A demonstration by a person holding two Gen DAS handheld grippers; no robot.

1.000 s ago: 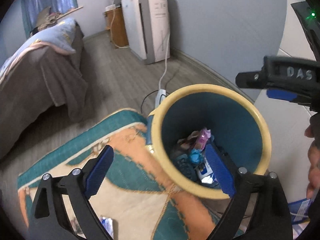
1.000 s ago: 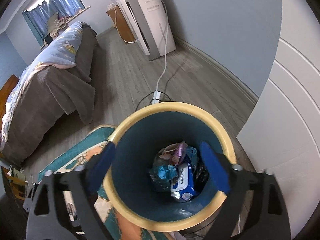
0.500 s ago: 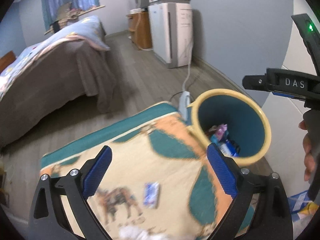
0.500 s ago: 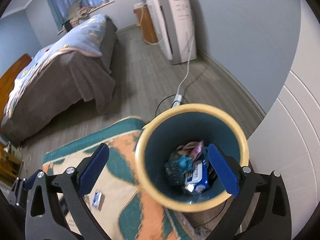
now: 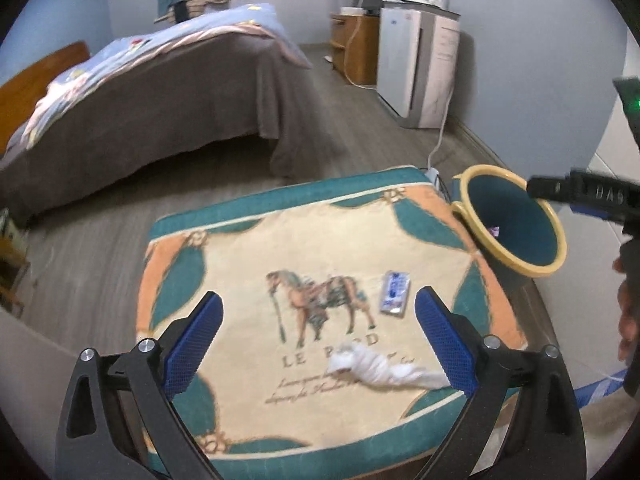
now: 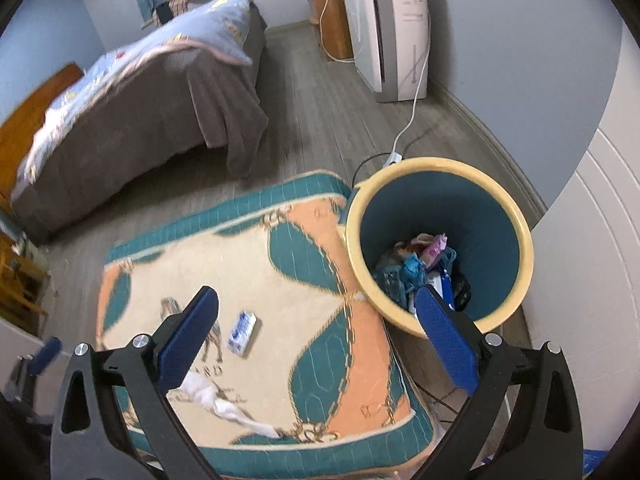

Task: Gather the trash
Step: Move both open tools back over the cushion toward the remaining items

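Observation:
A yellow-rimmed teal trash bin (image 6: 516, 240) (image 5: 554, 240) stands beside a cushioned stool and holds several wrappers. On the stool's horse-print cushion (image 5: 248, 264) (image 6: 304, 280) lie a small blue-white packet (image 5: 395, 293) (image 6: 242, 332) and a crumpled white tissue (image 5: 380, 366) (image 6: 208, 394). My left gripper (image 5: 320, 344) hovers open above the cushion, with the tissue low between its fingers and apart from both pads. My right gripper (image 6: 316, 340) is open and empty above the cushion's right side, its right finger over the bin's near rim. It also shows at the right edge of the left wrist view.
A bed (image 5: 152, 92) with a brown cover fills the left background. A white appliance (image 6: 394, 28) stands at the wall, its cable running to a power strip (image 6: 394, 158) behind the bin. Wood floor (image 5: 340, 132) lies between bed and stool. White panels (image 6: 592, 264) are right.
Both grippers have pulled back from over the bin toward the stool, so the cushion with the packet and tissue has come into view. The bin now sits to the right.

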